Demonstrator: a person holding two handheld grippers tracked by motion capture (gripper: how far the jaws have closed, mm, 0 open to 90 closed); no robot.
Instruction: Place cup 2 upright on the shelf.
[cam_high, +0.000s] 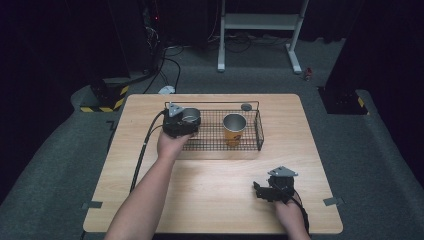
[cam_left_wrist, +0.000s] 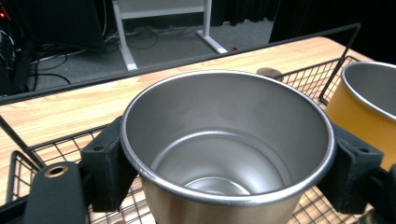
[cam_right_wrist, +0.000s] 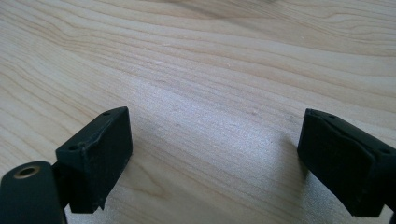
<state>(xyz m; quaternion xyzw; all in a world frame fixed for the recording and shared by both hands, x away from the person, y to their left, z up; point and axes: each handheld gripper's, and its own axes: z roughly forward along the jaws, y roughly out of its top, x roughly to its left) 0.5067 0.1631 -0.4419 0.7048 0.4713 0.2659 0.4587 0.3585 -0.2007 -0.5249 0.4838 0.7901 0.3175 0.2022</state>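
The silver cup (cam_left_wrist: 229, 154) is held over the left end of the wire basket (cam_high: 259, 131), and its open top faces up. The left hand-held gripper (cam_high: 181, 123) has its two black jaws pressed on the cup's sides, one on each side just under the rim, so it grips the cup tight. In the left gripper view the basket's wire floor shows under the cup, but I cannot tell if the cup's bottom touches it. An orange cup (cam_high: 234, 128) stands in the same basket, to the right of the silver one, near but apart from it. A small dark round thing (cam_high: 246, 106) lies on the table (cam_high: 215, 185) behind the basket. The right hand-held gripper (cam_high: 264, 190) rests low over the bare table near the front edge, well apart from the basket, with its jaws spread wide and nothing between them. The step in hand looks like putting the silver cup into the basket. The next move calls for setting the cup flat on the wires, clear of the orange cup, and then opening the jaws.
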